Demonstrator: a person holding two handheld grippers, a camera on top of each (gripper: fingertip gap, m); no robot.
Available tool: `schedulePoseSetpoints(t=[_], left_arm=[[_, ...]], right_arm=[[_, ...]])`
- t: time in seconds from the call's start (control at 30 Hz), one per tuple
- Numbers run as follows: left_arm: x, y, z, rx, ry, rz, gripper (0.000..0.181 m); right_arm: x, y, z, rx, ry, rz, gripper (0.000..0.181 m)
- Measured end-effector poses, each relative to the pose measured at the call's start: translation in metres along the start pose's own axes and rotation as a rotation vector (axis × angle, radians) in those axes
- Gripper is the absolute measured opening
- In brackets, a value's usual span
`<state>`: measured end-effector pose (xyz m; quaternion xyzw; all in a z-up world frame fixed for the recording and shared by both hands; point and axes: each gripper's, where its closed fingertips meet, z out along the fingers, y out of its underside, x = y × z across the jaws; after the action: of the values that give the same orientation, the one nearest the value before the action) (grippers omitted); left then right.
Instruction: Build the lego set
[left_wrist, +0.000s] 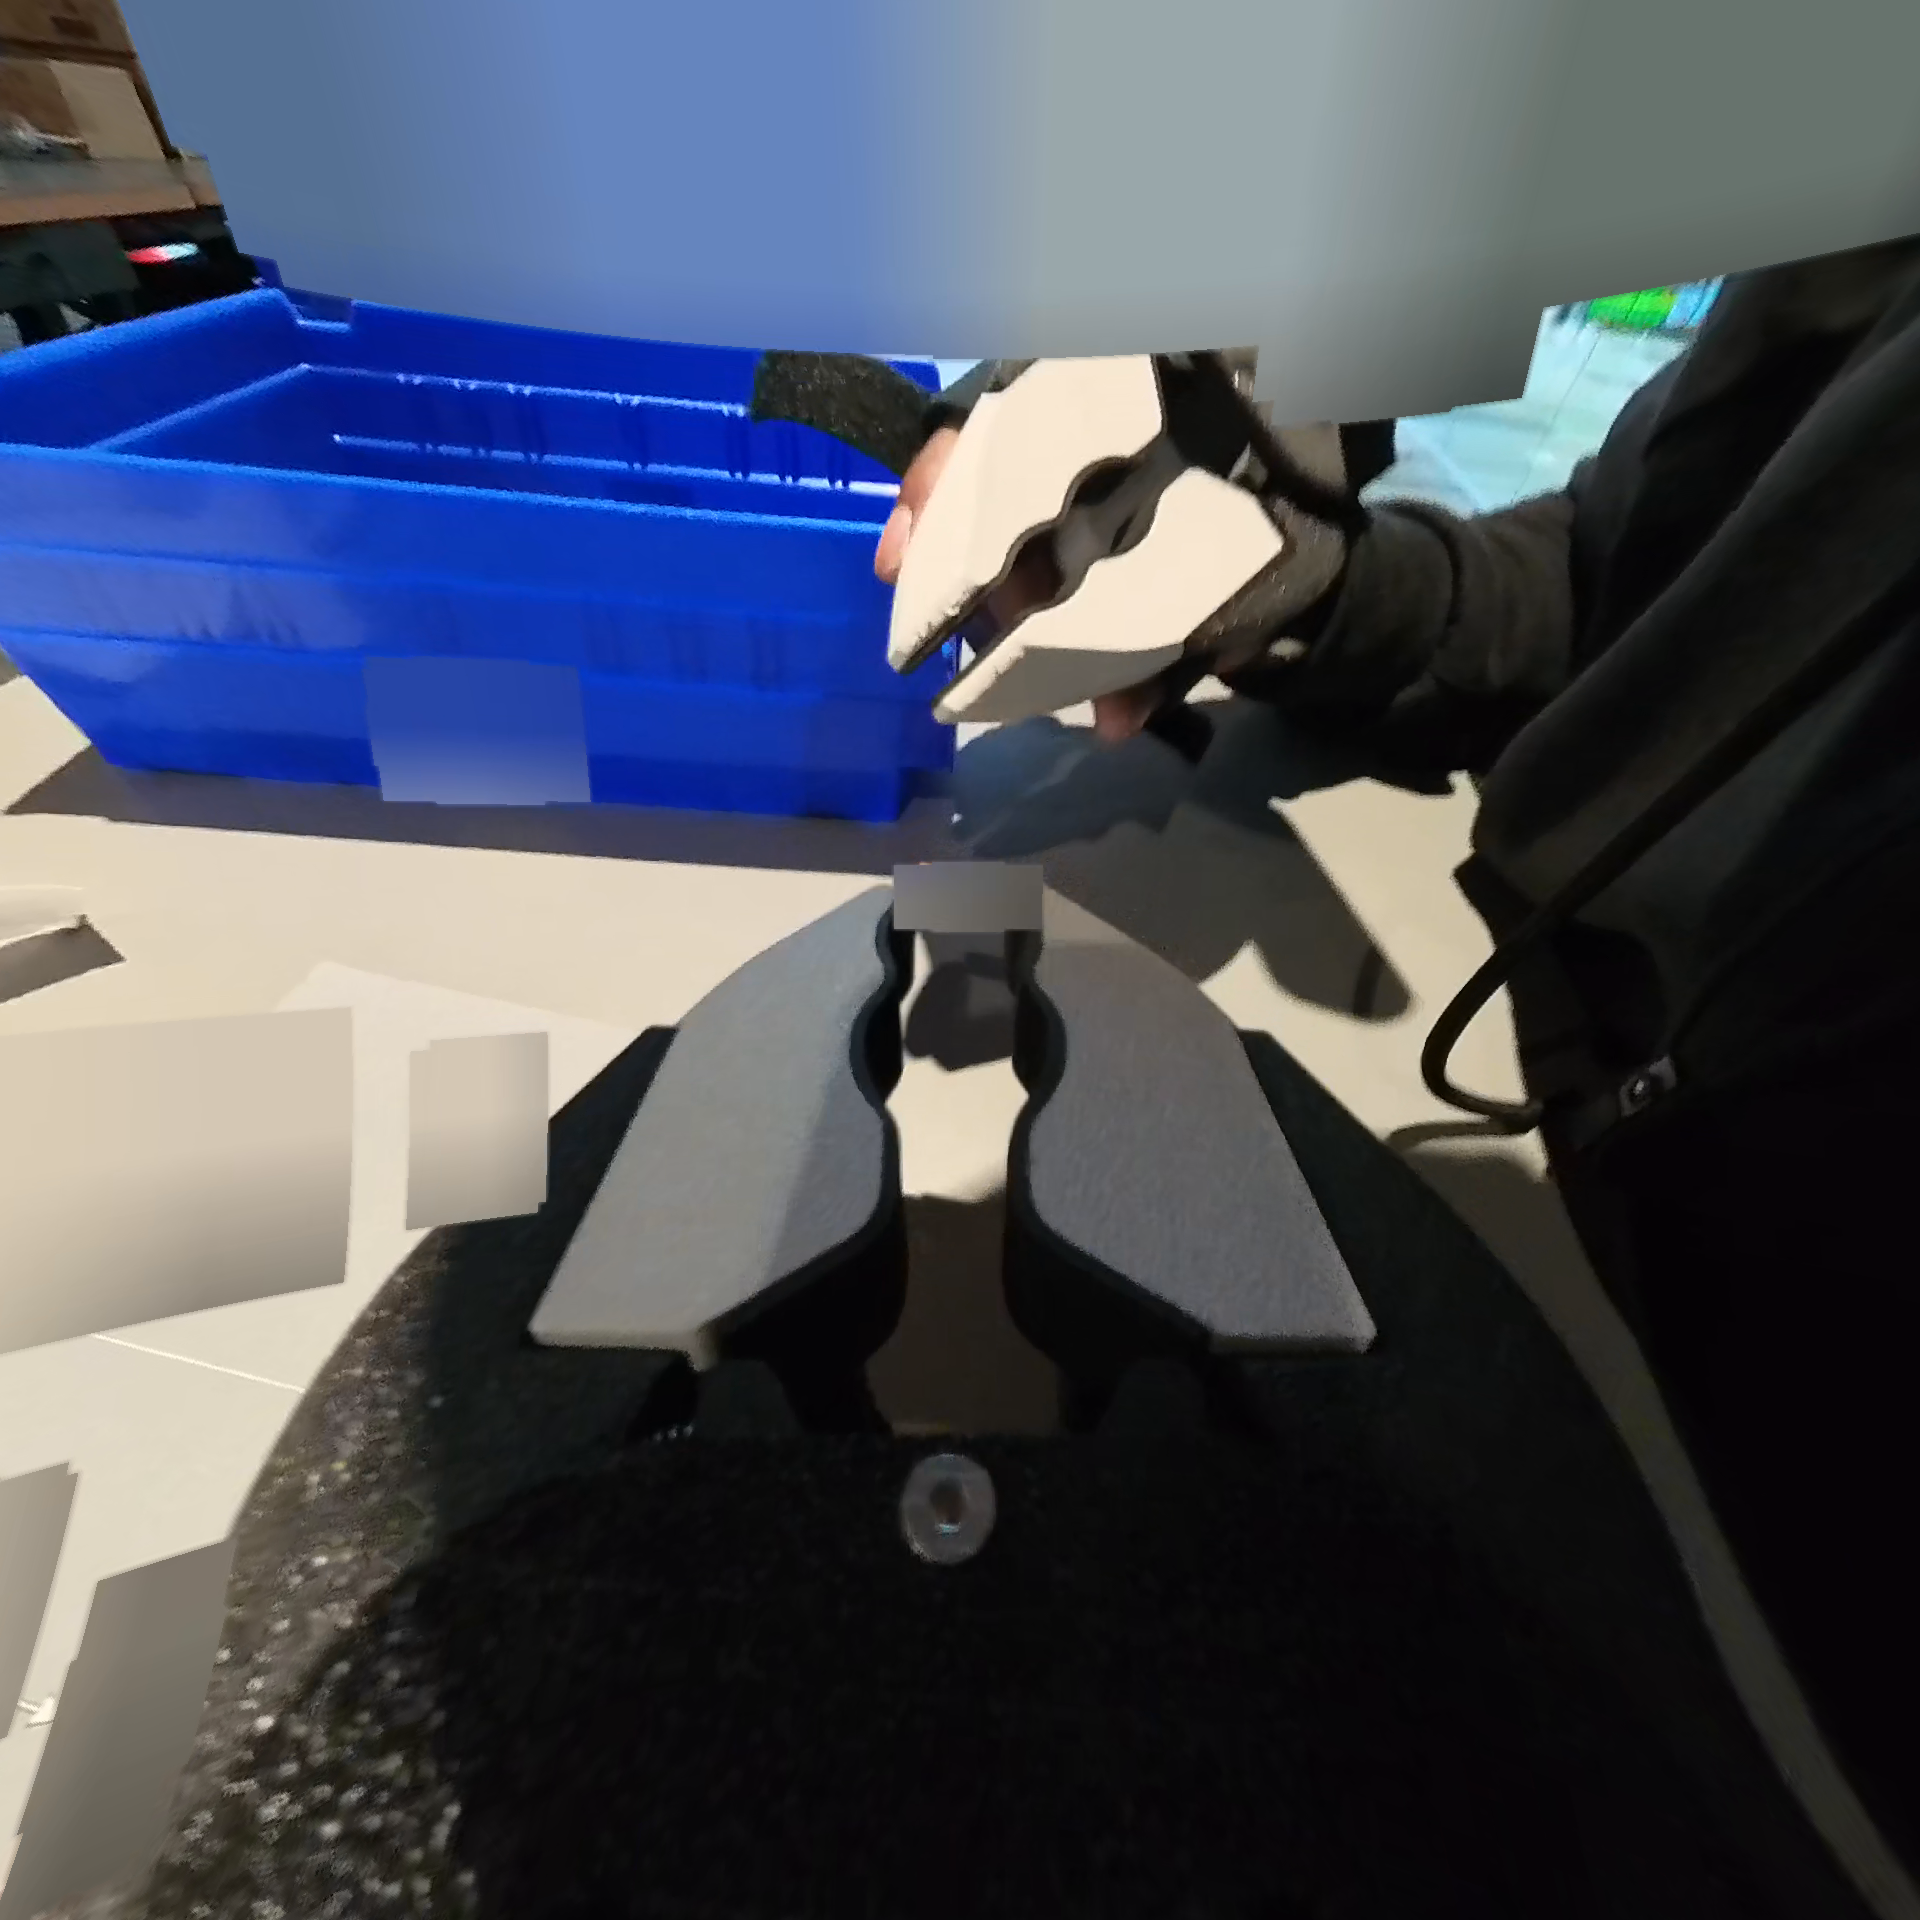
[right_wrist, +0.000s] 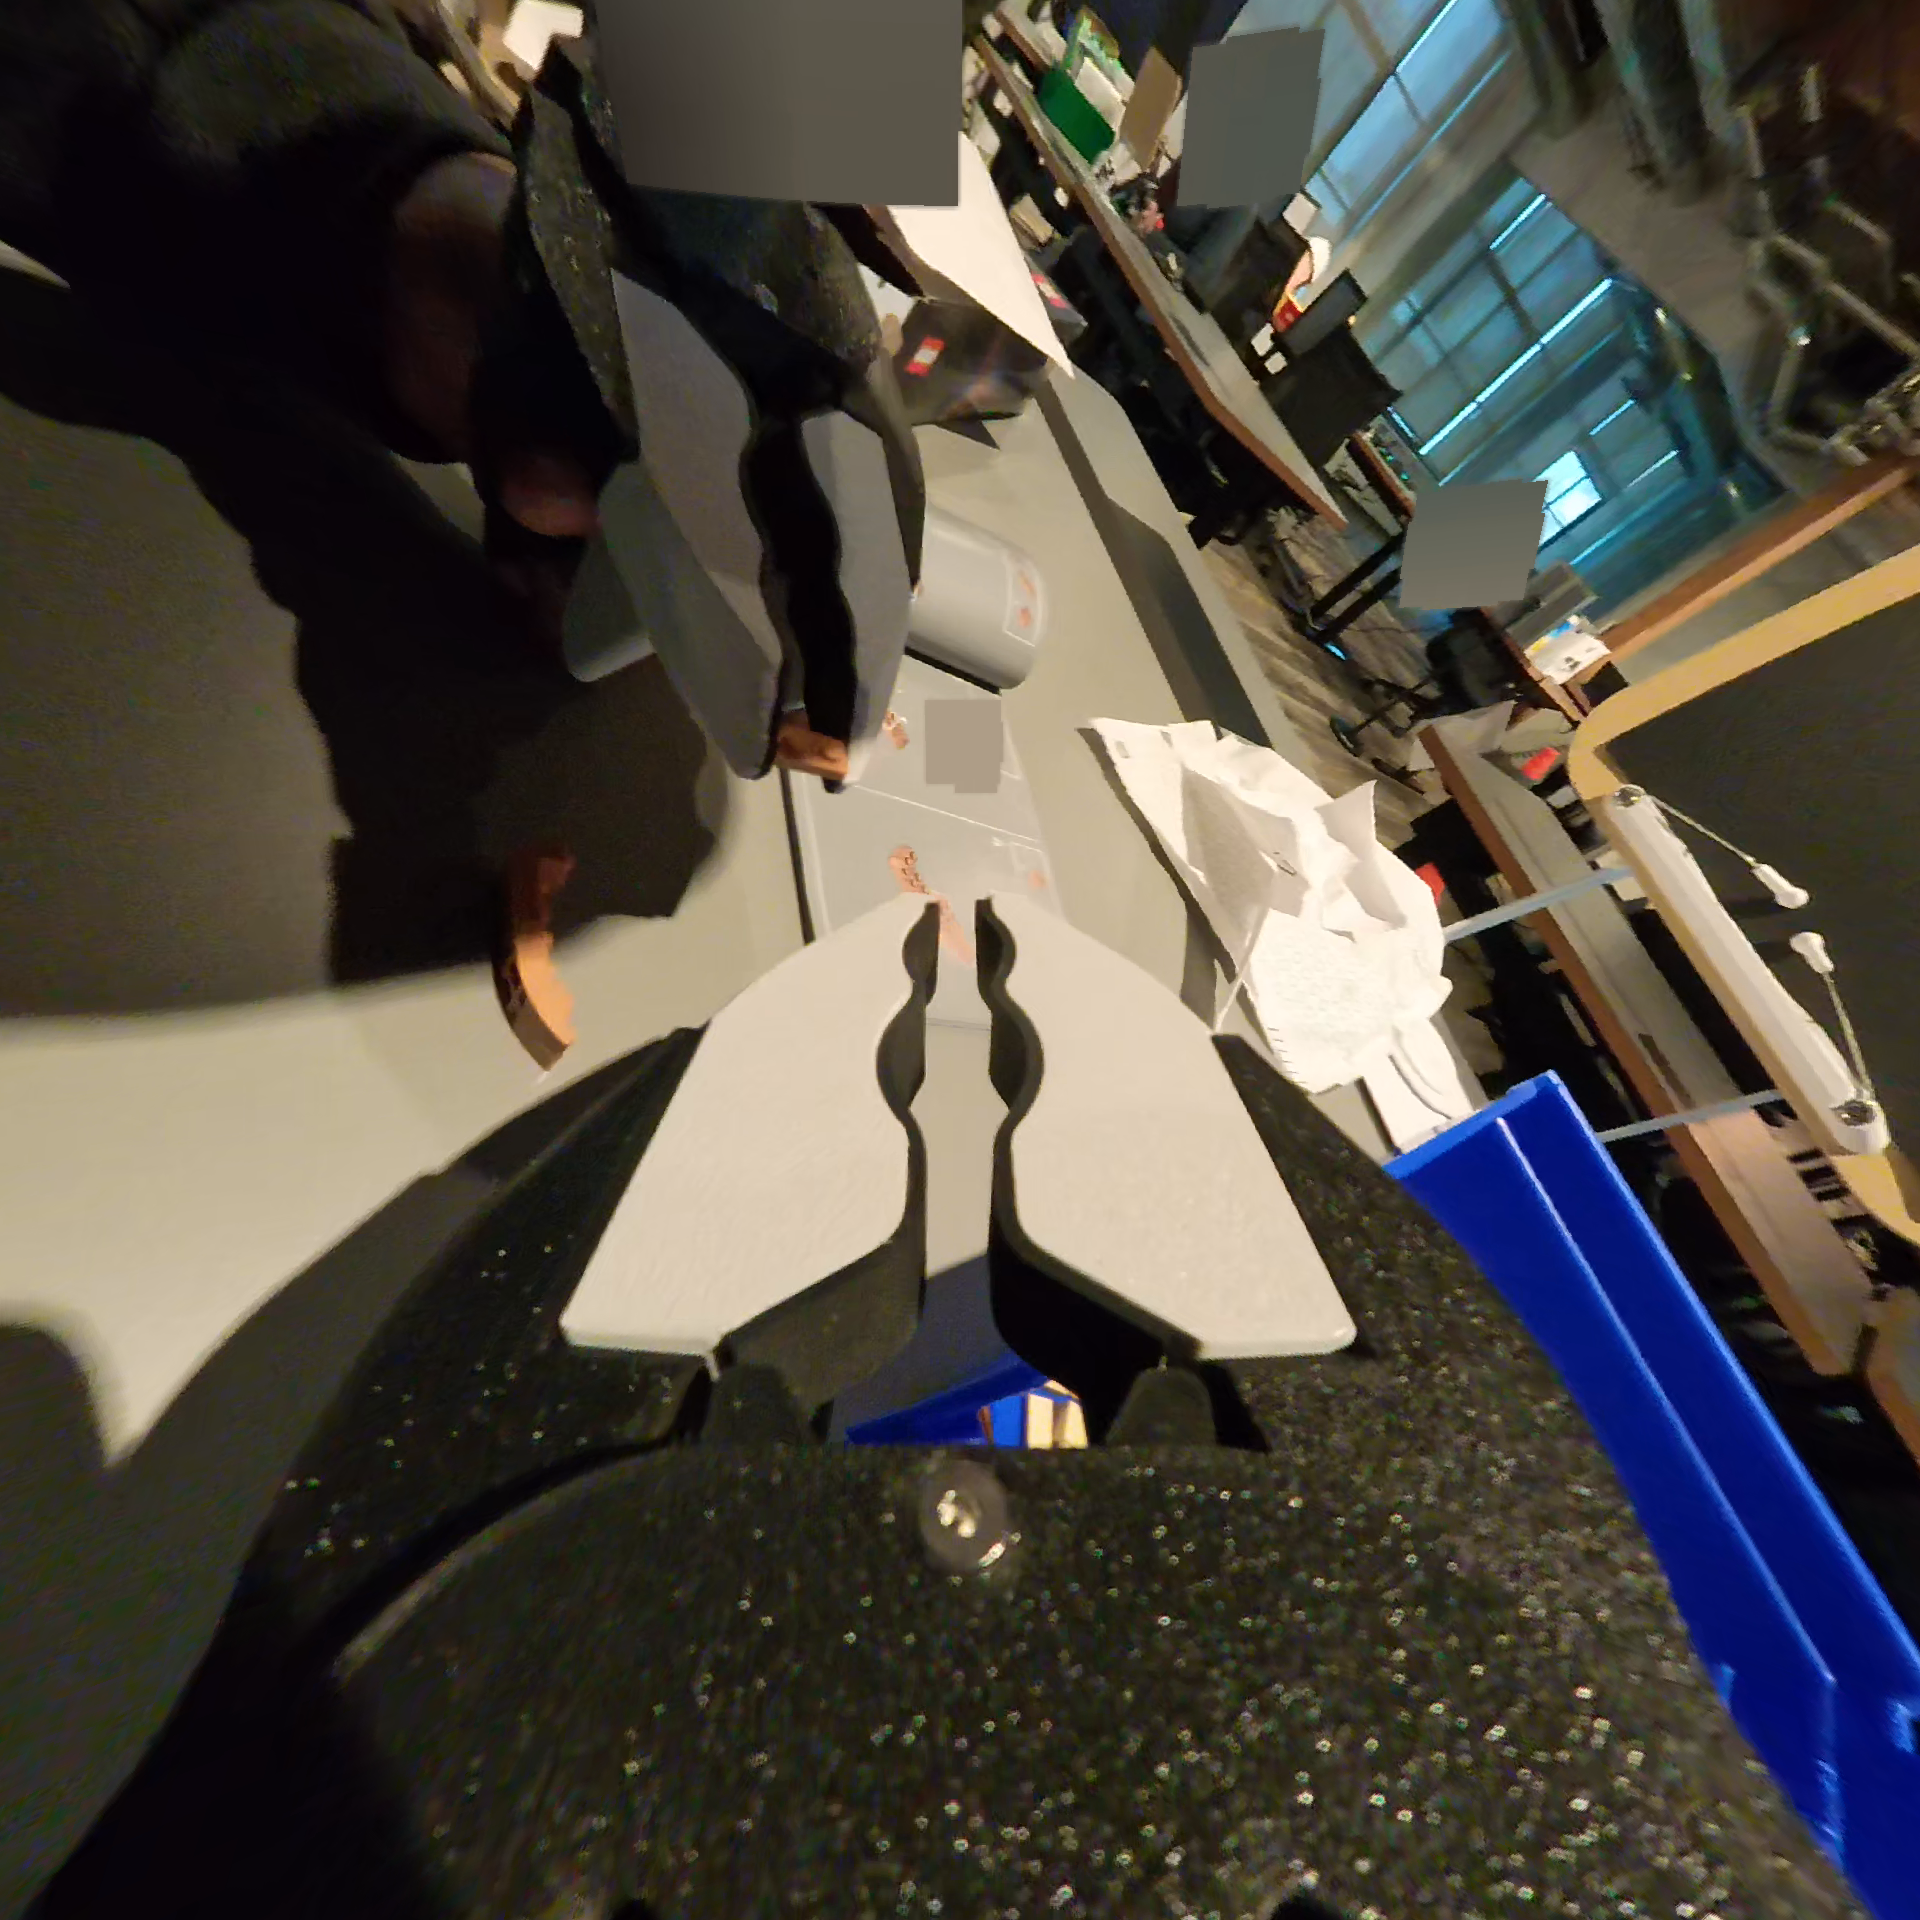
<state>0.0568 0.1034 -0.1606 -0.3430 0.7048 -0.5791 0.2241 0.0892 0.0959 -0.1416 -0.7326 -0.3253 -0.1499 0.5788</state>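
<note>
Left tongs (right_wrist: 816, 764) pinch my small brown brick (right_wrist: 808, 750); right tongs (right_wrist: 956, 914) sit slightly parted, empty, above the table (right_wrist: 260, 1091).

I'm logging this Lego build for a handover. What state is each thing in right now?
left gripper: shut on a small brown brick.
right gripper: slightly open, empty.
blue bin: upright on the table, open-topped; contents not visible.
curved brown piece: lying loose on the table.
white paper: crumpled, lying on the table.
instruction booklet: lying open, flat.
</note>
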Motion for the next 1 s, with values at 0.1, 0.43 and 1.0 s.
schedulePoseSetpoints(t=[0.1,0.43,1.0], left_arm=[[-0.004,0.002,-0.001,-0.018,-0.019,0.018,0.016],[-0.018,0.003,-0.009,-0.045,-0.086,0.033,0.016],[-0.018,0.001,-0.009,-0.05,-0.108,0.062,0.015]], right_arm=[[-0.008,-0.001,0.001,0.001,-0.039,-0.001,0.005],[-0.064,-0.002,0.014,-0.072,-0.244,0.026,0.006],[-0.085,0.021,0.022,-0.26,-0.219,-0.156,0.006]])
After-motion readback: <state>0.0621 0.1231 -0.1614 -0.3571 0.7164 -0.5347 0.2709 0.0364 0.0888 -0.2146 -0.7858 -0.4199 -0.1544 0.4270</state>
